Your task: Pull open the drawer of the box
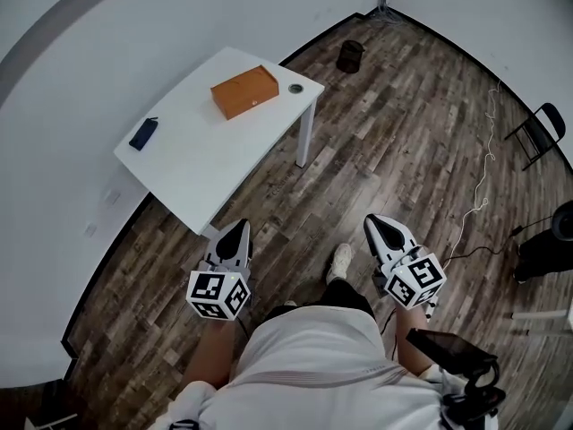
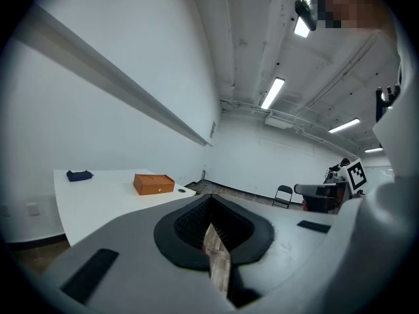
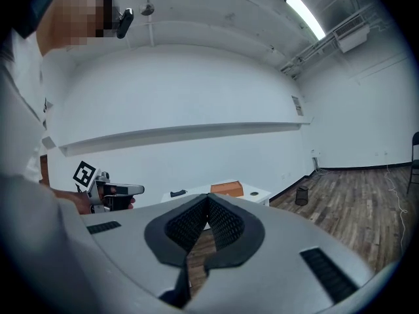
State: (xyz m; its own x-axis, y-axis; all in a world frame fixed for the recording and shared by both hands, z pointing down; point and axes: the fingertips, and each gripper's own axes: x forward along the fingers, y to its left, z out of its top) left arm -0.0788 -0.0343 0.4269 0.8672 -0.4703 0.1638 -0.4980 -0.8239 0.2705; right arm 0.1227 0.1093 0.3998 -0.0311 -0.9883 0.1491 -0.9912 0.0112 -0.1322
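Note:
The orange-brown box (image 1: 243,90) lies flat on the far part of a white table (image 1: 201,164), well ahead of both grippers. It shows small in the left gripper view (image 2: 154,184) and in the right gripper view (image 3: 226,188). My left gripper (image 1: 239,227) hovers over the floor just off the table's near corner, jaws shut and empty (image 2: 211,200). My right gripper (image 1: 372,223) hangs over bare floor to the right, tips together with nothing held (image 3: 208,198). Neither one touches the box.
A dark blue pouch (image 1: 143,133) and a small round disc (image 1: 295,88) share the table. A black bin (image 1: 350,56) stands by the far wall, and a folding chair (image 1: 540,133), a white cable (image 1: 483,177) and dark equipment (image 1: 544,251) are at the right. The person's shoe (image 1: 339,262) is between the grippers.

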